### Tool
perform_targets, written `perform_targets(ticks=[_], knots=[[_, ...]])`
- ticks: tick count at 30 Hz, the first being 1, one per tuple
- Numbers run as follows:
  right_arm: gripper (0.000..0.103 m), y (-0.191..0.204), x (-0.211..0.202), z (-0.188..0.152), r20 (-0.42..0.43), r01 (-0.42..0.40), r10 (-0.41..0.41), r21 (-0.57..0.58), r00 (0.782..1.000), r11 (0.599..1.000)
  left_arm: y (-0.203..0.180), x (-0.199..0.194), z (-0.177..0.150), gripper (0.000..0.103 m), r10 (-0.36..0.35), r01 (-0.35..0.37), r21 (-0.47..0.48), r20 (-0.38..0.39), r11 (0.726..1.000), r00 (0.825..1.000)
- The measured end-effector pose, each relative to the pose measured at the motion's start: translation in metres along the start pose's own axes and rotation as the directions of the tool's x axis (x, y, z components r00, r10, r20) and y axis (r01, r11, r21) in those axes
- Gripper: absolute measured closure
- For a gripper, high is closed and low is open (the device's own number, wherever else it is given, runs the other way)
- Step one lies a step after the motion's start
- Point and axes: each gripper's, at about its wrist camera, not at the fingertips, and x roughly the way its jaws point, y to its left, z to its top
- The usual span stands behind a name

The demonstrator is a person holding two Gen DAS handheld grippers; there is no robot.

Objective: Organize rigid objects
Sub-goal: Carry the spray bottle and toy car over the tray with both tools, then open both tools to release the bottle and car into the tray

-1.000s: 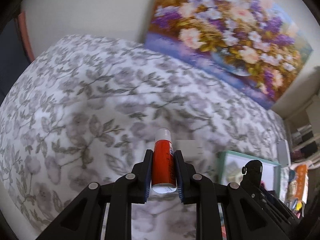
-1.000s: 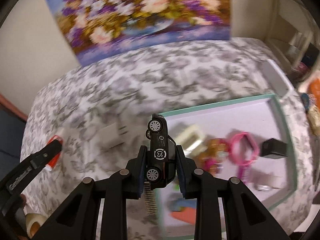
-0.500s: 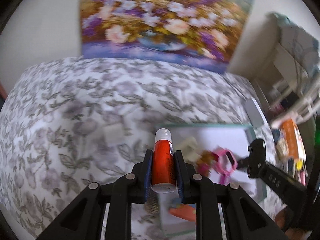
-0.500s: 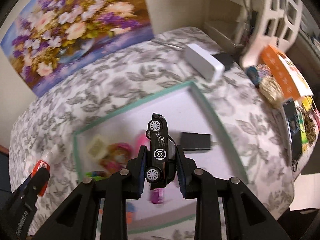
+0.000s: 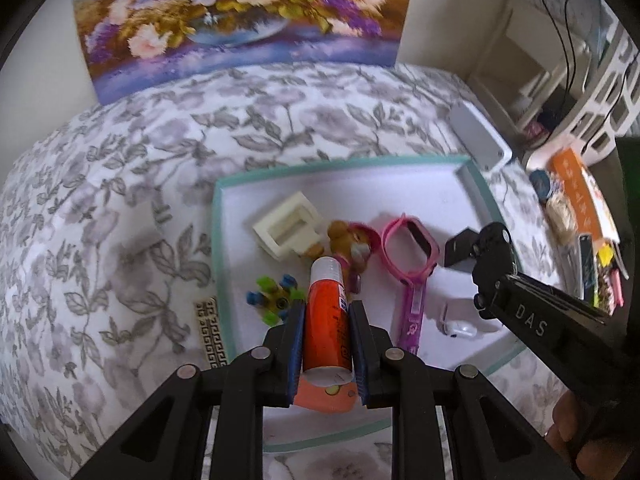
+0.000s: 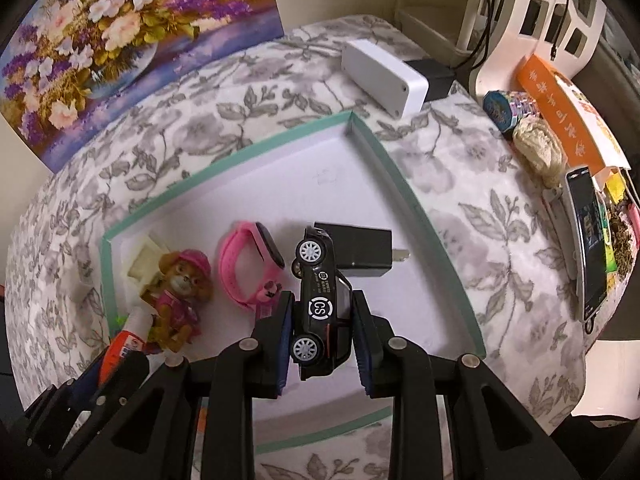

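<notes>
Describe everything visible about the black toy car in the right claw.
The black toy car is a small glossy model, apparently die-cast, with silver spoked wheels, a white circled "CS" on its door and small white lettering above. It is turned on its side, wheels facing left, nose pointing away from the camera. The right claw grips it across roof and underside, above the white floor of the teal-rimmed tray, with a black charger behind it.

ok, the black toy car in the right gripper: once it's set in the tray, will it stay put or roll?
The toy car is clamped on its side in the right gripper, wheels free. On its wheels it may well roll: the tray floor looks smooth and flat. Laid on its side it should stay. The body looks rigid and glossy, so probably slippery.
</notes>
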Motion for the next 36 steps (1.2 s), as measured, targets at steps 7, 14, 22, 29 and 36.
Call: perform_targets(ticks=[7, 14, 22, 29, 36], knots=[[0.074, 0.002, 0.010, -0.002, -0.031, 0.005, -0.005, -0.012, 0.999, 1.000, 0.001, 0.016, -0.005, 0.080, 0.012, -0.012, -0.003, -0.047, 1.000, 0.999], [0.074, 0.003, 0.009, -0.002, -0.044, 0.003, -0.004, -0.012, 0.999, 1.000, 0.005, 0.019, -0.005, 0.079, 0.007, -0.008, -0.019, -0.067, 1.000, 0.998], [0.059, 0.008, 0.000, -0.001, -0.026, 0.006, -0.006, -0.024, 1.000, 1.000, 0.004, 0.011, -0.003, 0.064, 0.014, -0.015, -0.013, -0.052, 1.000, 0.999], [0.054, 0.011, -0.009, 0.000, -0.002, 0.004, -0.004, -0.026, 1.000, 1.000, 0.013, -0.001, 0.002, 0.047, 0.014, -0.015, -0.038, -0.021, 0.999, 1.000], [0.038, 0.021, -0.010, -0.002, 0.006, 0.017, -0.017, -0.058, 1.000, 0.998, 0.037, -0.007, 0.006, 0.033, 0.030, -0.030, -0.102, -0.004, 0.994, 1.000]])
